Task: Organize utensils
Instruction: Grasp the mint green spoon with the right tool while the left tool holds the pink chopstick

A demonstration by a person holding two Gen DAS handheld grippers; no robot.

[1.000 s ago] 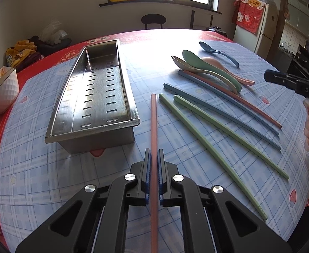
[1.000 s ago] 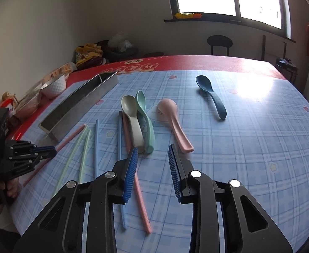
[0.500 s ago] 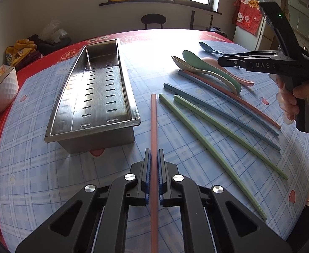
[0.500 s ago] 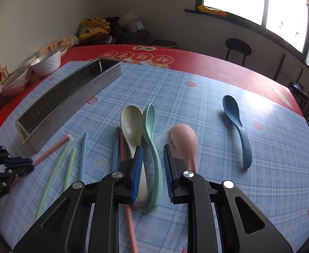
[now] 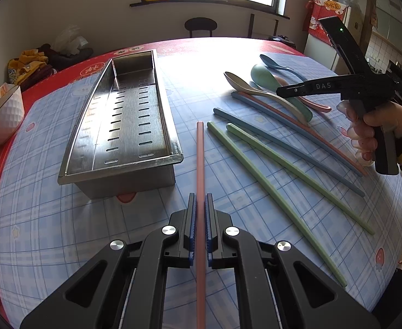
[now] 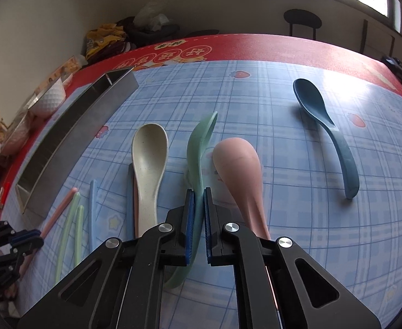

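My left gripper (image 5: 200, 201) is shut on a pink chopstick (image 5: 200, 153) that points ahead, its tip beside the steel slotted tray (image 5: 124, 120). My right gripper (image 6: 198, 196) is shut on the handle of a green spoon (image 6: 199, 142), tilted on its edge between a beige spoon (image 6: 149, 159) and a pink spoon (image 6: 239, 164). A dark blue spoon (image 6: 324, 128) lies apart to the right. Two green chopsticks (image 5: 269, 181), a blue chopstick (image 5: 288, 148) and another pink one (image 5: 305, 126) lie on the tablecloth. The right gripper also shows in the left wrist view (image 5: 280, 91).
A white bowl (image 5: 2, 115) stands at the table's left edge. Packets and clutter lie beyond the far left rim (image 6: 6, 137). A stool (image 5: 201, 24) and a fridge (image 5: 327, 24) stand past the table. The checked cloth (image 5: 50, 233) covers the table.
My right gripper moved forward and down over the spoons and closed on the green spoon's handle, tipping it on edge. My left gripper kept still, holding the pink chopstick.
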